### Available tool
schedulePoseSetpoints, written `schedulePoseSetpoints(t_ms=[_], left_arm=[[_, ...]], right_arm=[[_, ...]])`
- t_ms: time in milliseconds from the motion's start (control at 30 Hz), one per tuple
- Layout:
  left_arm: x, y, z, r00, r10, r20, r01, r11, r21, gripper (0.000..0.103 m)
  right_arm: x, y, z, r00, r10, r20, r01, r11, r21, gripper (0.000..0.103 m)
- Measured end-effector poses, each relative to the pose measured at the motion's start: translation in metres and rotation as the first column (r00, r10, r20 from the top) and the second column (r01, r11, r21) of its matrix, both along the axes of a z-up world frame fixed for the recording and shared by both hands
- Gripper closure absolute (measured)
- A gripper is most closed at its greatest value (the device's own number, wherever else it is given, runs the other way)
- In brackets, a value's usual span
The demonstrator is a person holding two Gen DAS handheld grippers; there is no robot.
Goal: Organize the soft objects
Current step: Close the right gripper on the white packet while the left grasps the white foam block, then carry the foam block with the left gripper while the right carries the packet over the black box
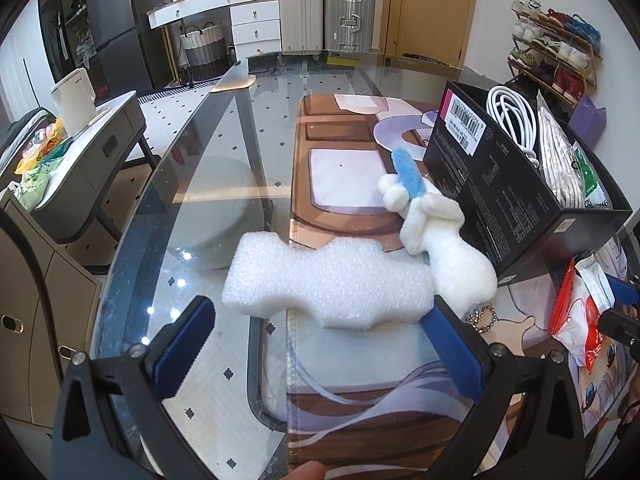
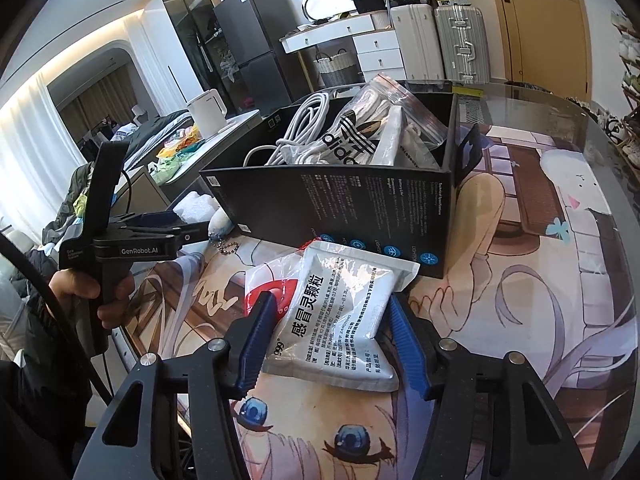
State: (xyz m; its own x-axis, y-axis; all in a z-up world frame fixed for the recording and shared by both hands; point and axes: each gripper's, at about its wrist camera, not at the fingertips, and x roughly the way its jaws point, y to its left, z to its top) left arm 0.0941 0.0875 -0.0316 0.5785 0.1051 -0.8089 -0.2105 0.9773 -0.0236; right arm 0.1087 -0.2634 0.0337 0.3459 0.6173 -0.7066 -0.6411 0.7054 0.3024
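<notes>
**Both grippers poised to grasp beside the black box**

The left gripper (image 1: 320, 320) gapes wide around the white foam block (image 1: 328, 282), left of the black box (image 2: 340, 196); nothing held. The right gripper (image 2: 330, 340) straddles the white medicine sachet (image 2: 344, 320) in front of that box, fingers apparently not yet pinching. Close gently on each middle, then lift clear over the box wall
</notes>
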Motion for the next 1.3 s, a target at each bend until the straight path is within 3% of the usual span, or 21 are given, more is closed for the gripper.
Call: schedulePoseSetpoints(t_ms=[200,433,733,1300], left_arm=[[0.001,0.003,-0.001,1.000,0.001,-0.001,-0.001,1.000,-0.021,0.000],[-0.002,0.004,0.001,0.999,-0.010,0.032,0.011,0.999,-0.038,0.013],[-0.012,-0.003,0.010,0.995,-0.030,0.091,0.033,0.999,-0.032,0.015],[-0.028,-0.010,0.035,0.985,-0.031,0.168,0.037,0.999,-0.032,0.014]], right_arm=[[0.000,0.000,0.000,1.000,-0.001,0.000,0.001,1.000,0.001,0.045],[0.000,0.000,0.000,1.000,0.000,0.000,0.000,1.000,0.001,0.045],[-0.001,0.000,0.000,1.000,0.000,0.002,0.000,1.000,0.000,0.045],[-0.002,-0.004,0.007,0.999,0.018,0.044,-0.018,1.000,-0.001,0.060]])
